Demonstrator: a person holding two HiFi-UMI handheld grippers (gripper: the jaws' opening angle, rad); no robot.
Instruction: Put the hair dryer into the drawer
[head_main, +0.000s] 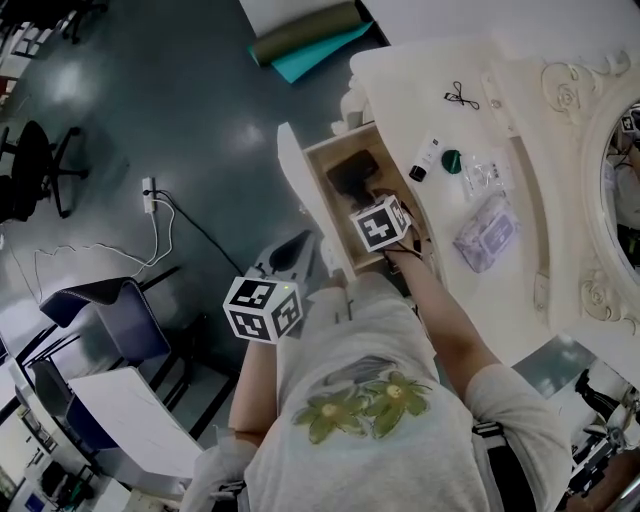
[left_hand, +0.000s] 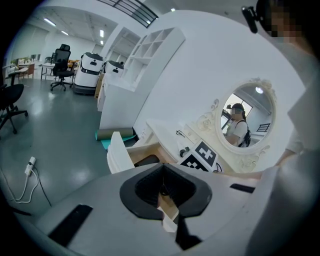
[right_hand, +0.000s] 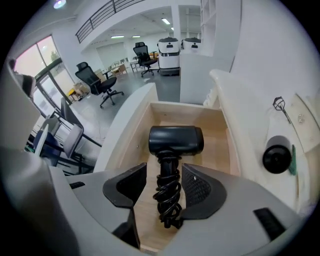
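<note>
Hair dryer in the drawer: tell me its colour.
The hair dryer is black; the right gripper view shows it best.

Matt black plastic hair dryer (right_hand: 176, 140), its slightly glossier cord coiled round the handle, lies on the pale bare wood of the drawer (right_hand: 220, 150), which has raw-looking grain inside and smooth white paint on its front. The tabletop (head_main: 410, 110) has the same white finish with a soft sheen. The right hand-held gripper (right_hand: 164, 172) is smooth light-grey plastic with matt black, finely textured pads (right_hand: 200, 190). The floor (head_main: 150, 90) is dark and polished — it mirrors the ceiling lights. The person's shirt (head_main: 340, 340) is soft grey cloth.
</note>
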